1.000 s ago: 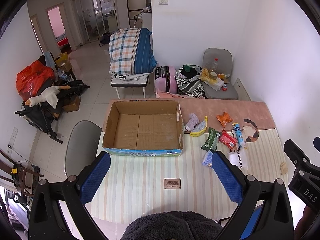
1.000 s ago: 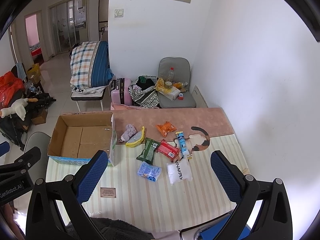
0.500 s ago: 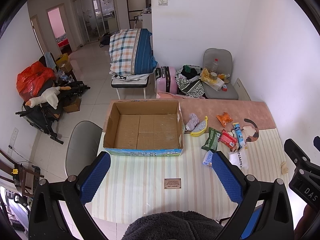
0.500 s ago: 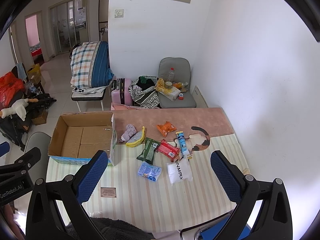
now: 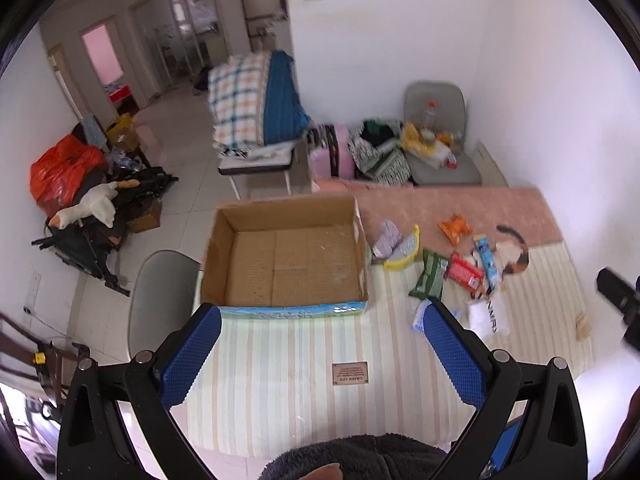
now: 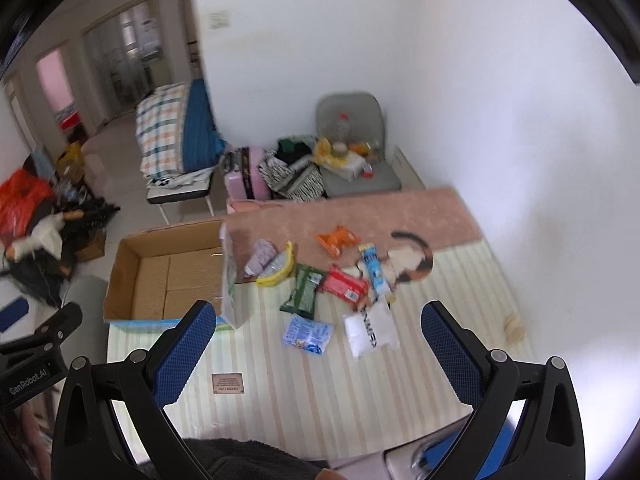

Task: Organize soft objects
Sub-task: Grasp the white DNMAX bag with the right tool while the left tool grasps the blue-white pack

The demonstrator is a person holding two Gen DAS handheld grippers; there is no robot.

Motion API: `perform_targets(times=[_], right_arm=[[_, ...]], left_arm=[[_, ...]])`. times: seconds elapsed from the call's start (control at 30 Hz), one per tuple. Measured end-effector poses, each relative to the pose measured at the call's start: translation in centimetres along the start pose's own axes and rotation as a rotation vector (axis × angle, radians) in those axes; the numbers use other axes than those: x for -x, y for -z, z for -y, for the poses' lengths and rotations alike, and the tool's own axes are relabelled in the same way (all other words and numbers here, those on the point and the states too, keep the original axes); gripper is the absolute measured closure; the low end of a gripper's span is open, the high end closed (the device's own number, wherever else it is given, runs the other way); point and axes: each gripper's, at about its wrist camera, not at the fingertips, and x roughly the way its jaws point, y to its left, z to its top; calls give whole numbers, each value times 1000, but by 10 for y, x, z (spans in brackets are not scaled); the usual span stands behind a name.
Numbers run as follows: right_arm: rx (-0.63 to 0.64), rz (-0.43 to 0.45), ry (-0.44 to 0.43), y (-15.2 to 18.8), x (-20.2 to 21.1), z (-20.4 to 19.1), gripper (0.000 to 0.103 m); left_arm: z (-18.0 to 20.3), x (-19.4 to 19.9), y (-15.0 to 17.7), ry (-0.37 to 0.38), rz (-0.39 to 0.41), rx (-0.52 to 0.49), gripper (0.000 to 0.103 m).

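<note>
An empty cardboard box [image 5: 288, 256] [image 6: 168, 276] stands on the left of the striped table. To its right lie several soft packets: a lilac one [image 6: 260, 256], a yellow one [image 6: 278, 268], a green one [image 6: 304, 288], a red one [image 6: 346, 286], an orange one [image 6: 336, 238], a blue tube [image 6: 372, 266], a blue pouch [image 6: 308, 334] and a white pouch [image 6: 370, 330]. My left gripper [image 5: 320, 320] hangs open above the table's near side, in front of the box. My right gripper [image 6: 316, 316] is open above the packets, holding nothing.
A pink mat [image 6: 360, 212] covers the table's far strip, with a cat-shaped piece [image 6: 412, 260] beside the packets. A grey chair [image 5: 160, 296] stands left of the table. Beyond are a chair with a plaid quilt [image 5: 256, 108], a pink suitcase [image 5: 340, 152] and floor clutter.
Both grippers have dipped and shifted a little toward the table; the view is slightly blurred. The right gripper has swung somewhat to the right. Nothing on the table has moved.
</note>
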Motion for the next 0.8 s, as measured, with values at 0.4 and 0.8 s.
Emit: perform_targets(times=[0.4,0.8], right_arm=[[-71,-455,75,36,-267,121,0],[91,-798,-48,110,-474,111,0]], left_arm=[[137,-198,1,31,-258,-391,0],[231,-337,55,51,-394,-947,0]])
